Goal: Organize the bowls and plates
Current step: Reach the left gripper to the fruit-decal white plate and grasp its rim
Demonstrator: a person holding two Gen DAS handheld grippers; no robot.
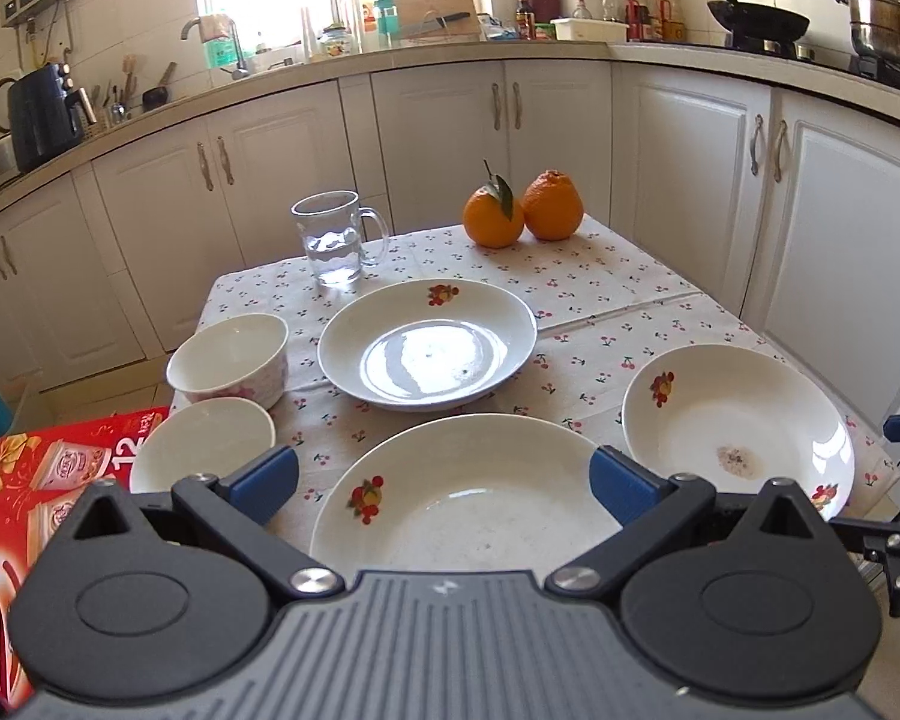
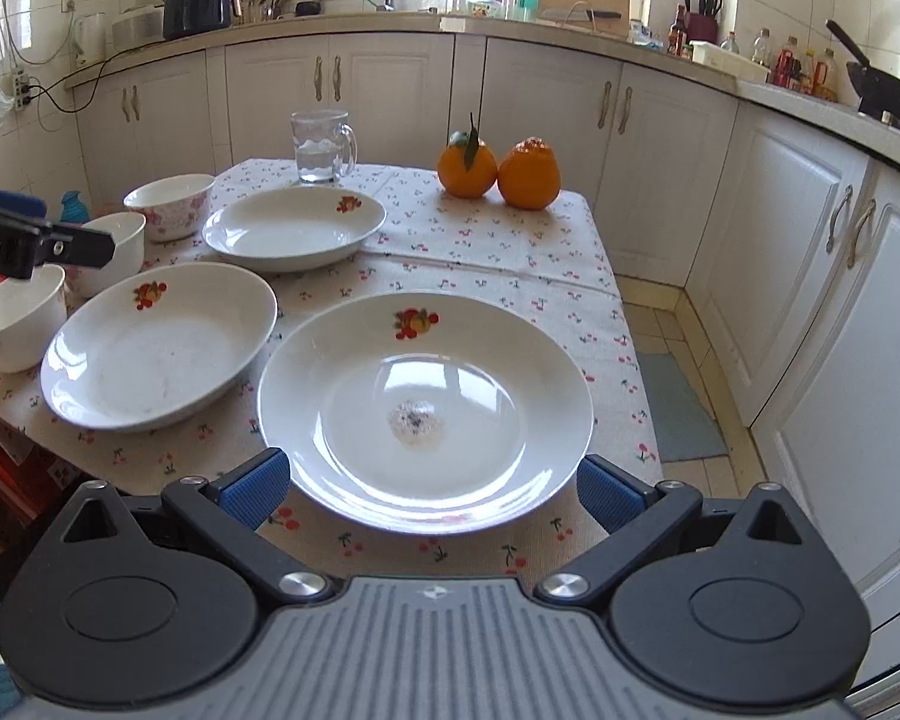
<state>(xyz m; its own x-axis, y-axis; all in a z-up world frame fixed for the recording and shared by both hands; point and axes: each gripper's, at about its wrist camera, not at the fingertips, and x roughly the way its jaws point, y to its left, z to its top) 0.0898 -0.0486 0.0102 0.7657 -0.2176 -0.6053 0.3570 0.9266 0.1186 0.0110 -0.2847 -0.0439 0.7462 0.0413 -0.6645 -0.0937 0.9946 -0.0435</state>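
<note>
Gaping wide, both claws, left claw point(image 1: 444, 480) and right claw point(image 2: 432, 489), hover at plate point(image 2: 426, 402) rims.

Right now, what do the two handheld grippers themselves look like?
The left gripper and the right gripper match: black linkage arms with silver pivot screws, blue ribbed finger pads, and a grey ridged body between round black housings. White lettering marks the left one's side.

left wrist: low over the desk's point(image 1: 630, 294) near-left edge, facing the cabinets, close above the nearest plate point(image 1: 468, 498) | right wrist: near-right edge, same heading, close | shared: three plates, glass mug point(image 2: 321, 147), two oranges point(image 2: 498, 171) (fisheye bends edges)
</note>
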